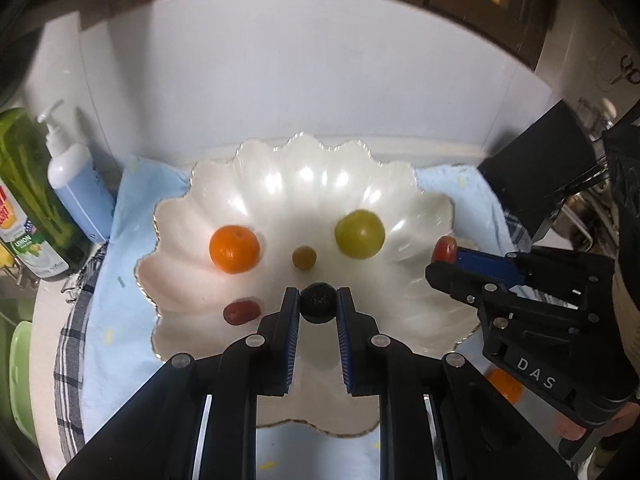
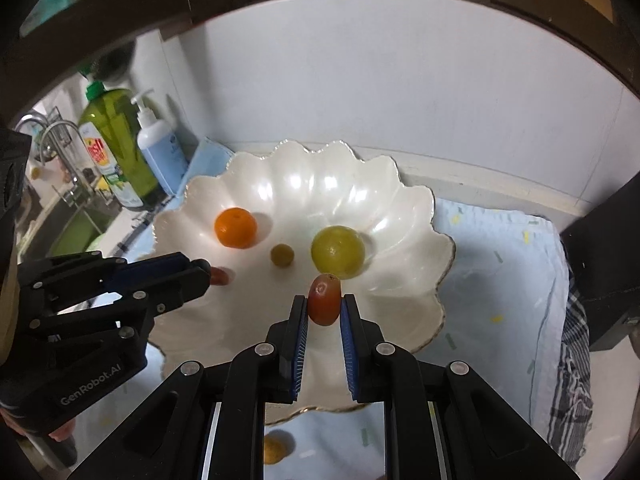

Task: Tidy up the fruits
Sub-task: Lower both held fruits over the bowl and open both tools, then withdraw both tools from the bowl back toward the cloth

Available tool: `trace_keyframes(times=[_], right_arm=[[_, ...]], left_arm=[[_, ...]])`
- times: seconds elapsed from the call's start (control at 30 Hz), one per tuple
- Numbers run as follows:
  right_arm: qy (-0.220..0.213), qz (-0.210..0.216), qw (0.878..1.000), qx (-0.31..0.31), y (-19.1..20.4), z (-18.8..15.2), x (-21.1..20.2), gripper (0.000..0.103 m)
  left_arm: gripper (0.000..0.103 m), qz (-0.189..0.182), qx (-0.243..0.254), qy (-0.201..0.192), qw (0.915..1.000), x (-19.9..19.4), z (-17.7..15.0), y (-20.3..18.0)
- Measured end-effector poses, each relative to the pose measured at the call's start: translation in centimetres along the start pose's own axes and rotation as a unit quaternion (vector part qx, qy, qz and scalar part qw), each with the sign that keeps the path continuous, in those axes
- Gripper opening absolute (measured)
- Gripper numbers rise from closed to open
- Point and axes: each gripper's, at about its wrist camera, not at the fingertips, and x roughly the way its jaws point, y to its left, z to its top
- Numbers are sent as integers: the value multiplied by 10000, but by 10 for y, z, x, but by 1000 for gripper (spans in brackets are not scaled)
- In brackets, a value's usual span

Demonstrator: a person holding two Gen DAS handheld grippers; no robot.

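A white scalloped bowl (image 1: 304,184) (image 2: 400,208) sits on a light blue cloth. In it lie an orange (image 1: 234,249) (image 2: 235,227), a large green grape (image 1: 359,233) (image 2: 338,252), a small olive-green fruit (image 1: 304,257) (image 2: 282,255) and a red grape (image 1: 241,312) (image 2: 219,276). My left gripper (image 1: 318,307) (image 2: 202,270) is shut on a dark blueberry (image 1: 317,303) over the bowl's front. My right gripper (image 2: 325,307) (image 1: 438,260) is shut on a red grape (image 2: 325,299) (image 1: 445,249) above the bowl's right rim.
A green dish-soap bottle (image 1: 28,200) (image 2: 116,144) and a white-and-blue pump bottle (image 1: 76,184) (image 2: 160,148) stand left of the bowl. A sink with a tap (image 2: 56,136) is far left. A dark box (image 2: 604,264) stands at the right. An orange fruit (image 1: 505,385) (image 2: 276,447) lies on the cloth (image 2: 500,280) in front.
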Motion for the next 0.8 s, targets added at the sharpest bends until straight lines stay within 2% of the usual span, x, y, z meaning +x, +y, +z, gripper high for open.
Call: trace_keyframes(times=[0.23,0.3,0.33,0.37,0.4,0.43,0.5,0.63,0.7,0.8], right_arm=[[209,-22,9998,34,-4,0,14,18],[242,-3,9997,60,-5,0,17,19],[260,-4,9996,70,-5,0,18,19],[274,9,9996,85,-6,0,18,24],[278,14,9996,97,-6,0,18,35],[261,17,9996,112,-6,1,18,40],[195,-48,9997,103,-6,0,15,42],[68,-191,9997,98,-8,-1,5,42],[-16,-264,9996,84,-8,-1,-3,48],[-180,-375,9991,63,-8,-2,-16,51]], left_arm=[[20,-3,-27,293,9996,19,0,1],[22,5,-54,327,9995,21,0,2],[28,2,-48,339,9994,21,1,2],[36,-6,-17,352,9994,21,1,2],[39,2,-9,345,9994,21,1,2],[42,25,1,305,9995,20,1,3],[44,150,35,256,9996,16,1,3],[57,309,49,127,9994,6,1,7],[61,362,70,30,9993,-2,1,7],[65,458,120,-150,9988,-16,0,6]])
